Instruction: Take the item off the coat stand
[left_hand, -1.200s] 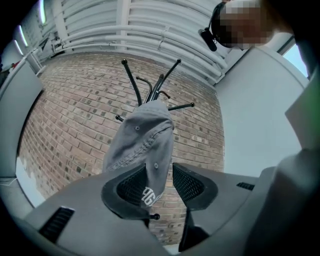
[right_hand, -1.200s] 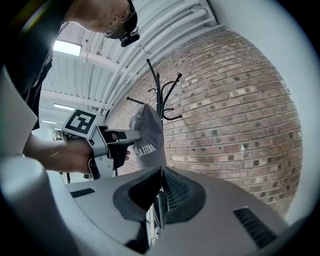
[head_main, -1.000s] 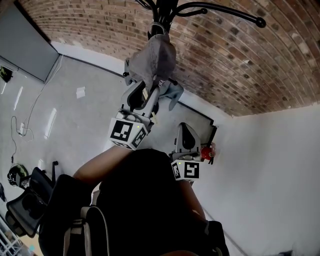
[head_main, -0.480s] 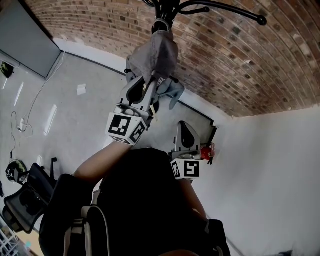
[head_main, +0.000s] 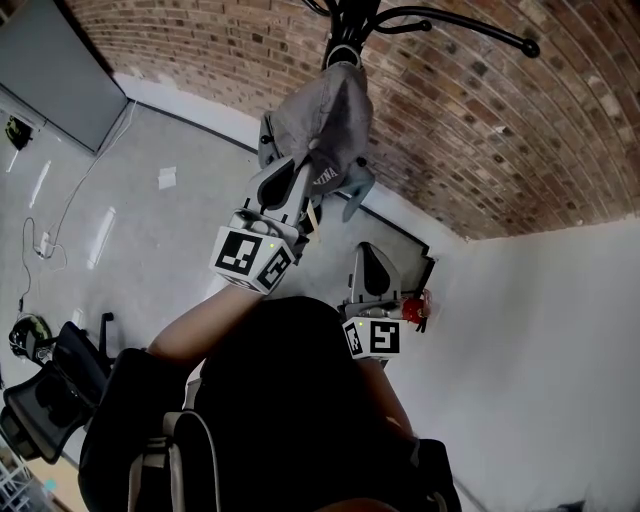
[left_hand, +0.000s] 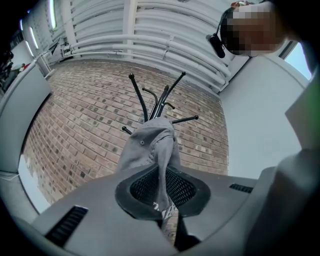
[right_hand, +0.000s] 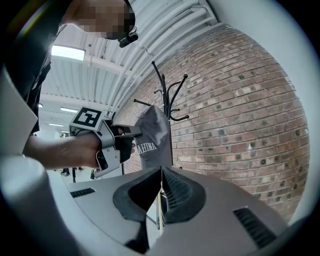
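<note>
A grey cap (head_main: 325, 115) with white lettering hangs from the black coat stand (head_main: 345, 30) in front of the brick wall. My left gripper (head_main: 305, 175) reaches up to the cap's lower edge. Its jaws are closing, and a fold of the cap (left_hand: 147, 150) is pinched between the pads. The stand's hooks (left_hand: 157, 102) spread above the cap. My right gripper (head_main: 372, 262) hangs lower and to the right, apart from the cap, with its jaws together and nothing in them. From the right gripper (right_hand: 161, 192) I see the left gripper (right_hand: 127, 137) gripping the cap (right_hand: 152, 132).
A long black hook (head_main: 520, 45) sticks out to the right above. The brick wall (head_main: 480, 130) meets a white wall (head_main: 540, 340) at the right. A red object (head_main: 415, 305) sits low by the corner. An office chair (head_main: 45, 400) stands at the lower left.
The left gripper's jaws have come together on the cap's lower edge. The cap and stand sit slightly further right in the head view. The right gripper has not moved.
</note>
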